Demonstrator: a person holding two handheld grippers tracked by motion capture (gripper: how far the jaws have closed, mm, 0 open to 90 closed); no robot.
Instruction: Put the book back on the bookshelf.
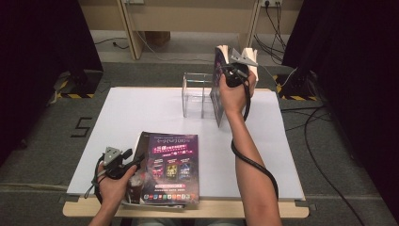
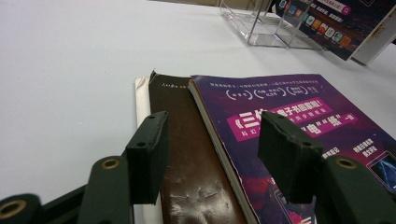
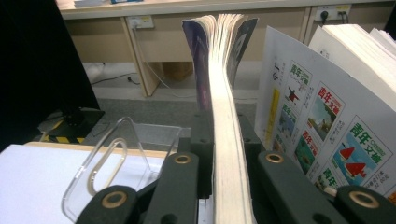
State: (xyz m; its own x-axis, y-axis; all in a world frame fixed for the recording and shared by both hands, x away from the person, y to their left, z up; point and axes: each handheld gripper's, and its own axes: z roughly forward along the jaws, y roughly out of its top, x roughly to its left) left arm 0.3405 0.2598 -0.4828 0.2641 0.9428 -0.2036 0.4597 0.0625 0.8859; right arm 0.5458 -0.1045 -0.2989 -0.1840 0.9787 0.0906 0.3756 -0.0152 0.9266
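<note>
Right hand-held gripper: upper centre-right of the high view, jaws clamped narrow on a magazine held upright, spine edge down, pages fanning at the top. In the right gripper view, page block pinched between both black jaws, rising straight up the middle of the frame. Upright hold judged to suit edge-first entry into the clear plastic rack, standing just left of the held magazine, near the far edge of the tabletop. Second magazine with a white printed cover upright at the right of the right gripper view; whether already inside the rack, not clear.

Left hand-held gripper: lower left of the high view, jaws wide, nothing gripped. In the left gripper view, jaws apart above the left margin of a stack lying flat: purple magazine on top, brown book beneath and offset to the left, white edge of a further item under that. Contact of pads with the stack not determinable. Position at the stack edge judged as readiness for the next pick or as steadying of the pile.

Stack flat at lower centre of the high view, close to the near tabletop edge, well apart from the rack.
</note>
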